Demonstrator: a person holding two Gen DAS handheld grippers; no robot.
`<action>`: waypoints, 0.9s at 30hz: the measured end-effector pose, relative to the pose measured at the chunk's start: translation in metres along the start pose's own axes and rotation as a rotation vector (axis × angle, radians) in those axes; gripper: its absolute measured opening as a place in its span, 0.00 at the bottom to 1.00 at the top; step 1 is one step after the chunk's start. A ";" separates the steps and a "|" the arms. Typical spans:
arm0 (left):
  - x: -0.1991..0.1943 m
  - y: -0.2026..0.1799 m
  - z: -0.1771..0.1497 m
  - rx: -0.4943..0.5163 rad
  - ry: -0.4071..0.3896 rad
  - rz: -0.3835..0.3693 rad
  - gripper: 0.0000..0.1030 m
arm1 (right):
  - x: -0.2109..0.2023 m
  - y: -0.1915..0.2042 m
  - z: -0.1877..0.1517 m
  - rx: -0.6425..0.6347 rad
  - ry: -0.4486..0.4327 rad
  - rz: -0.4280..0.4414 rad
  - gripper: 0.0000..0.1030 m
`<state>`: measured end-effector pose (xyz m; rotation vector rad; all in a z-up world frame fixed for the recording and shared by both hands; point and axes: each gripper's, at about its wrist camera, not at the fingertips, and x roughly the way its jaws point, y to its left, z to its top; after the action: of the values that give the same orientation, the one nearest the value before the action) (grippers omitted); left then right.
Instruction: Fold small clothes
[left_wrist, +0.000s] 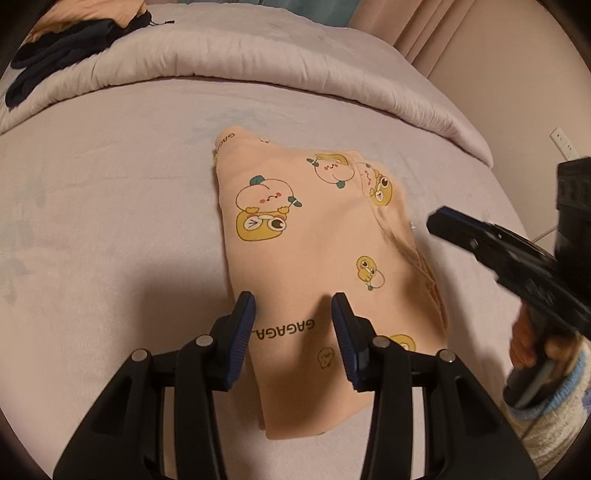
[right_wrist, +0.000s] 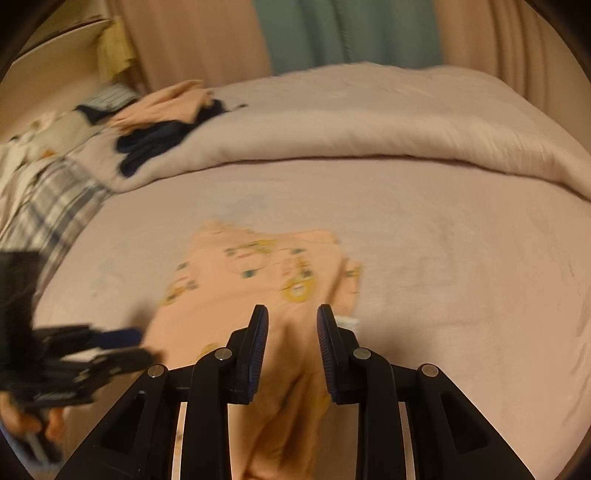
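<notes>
A small peach garment (left_wrist: 314, 251) with cartoon duck prints and "GAGAGA" lettering lies folded on the pink bed sheet (left_wrist: 110, 221). My left gripper (left_wrist: 293, 306) is open and hovers over the garment's near end, with nothing between its fingers. My right gripper (right_wrist: 291, 317) is open above the garment's near edge (right_wrist: 258, 288); that view is blurred. The right gripper also shows in the left wrist view (left_wrist: 480, 243) to the right of the garment. The left gripper shows at the left of the right wrist view (right_wrist: 92, 354).
A rolled pink duvet (left_wrist: 240, 55) lies across the far side of the bed. Dark clothes (left_wrist: 55, 55) and a peach item (right_wrist: 166, 103) lie on it at the far left. A plaid cloth (right_wrist: 48, 214) is at the left. Curtains (right_wrist: 332, 33) hang behind.
</notes>
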<state>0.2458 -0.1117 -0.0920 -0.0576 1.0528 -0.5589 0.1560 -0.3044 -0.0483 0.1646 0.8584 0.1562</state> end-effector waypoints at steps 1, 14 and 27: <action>0.001 -0.001 0.000 0.004 -0.001 0.005 0.41 | 0.001 0.004 -0.001 -0.009 0.003 0.022 0.26; 0.009 -0.006 -0.001 0.038 0.013 0.049 0.42 | 0.046 0.005 -0.018 -0.013 0.150 -0.007 0.26; 0.013 -0.010 -0.001 0.051 0.018 0.063 0.48 | 0.042 0.000 -0.024 0.015 0.146 0.011 0.26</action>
<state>0.2460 -0.1257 -0.0998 0.0249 1.0541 -0.5297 0.1641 -0.2937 -0.0947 0.1735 1.0040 0.1735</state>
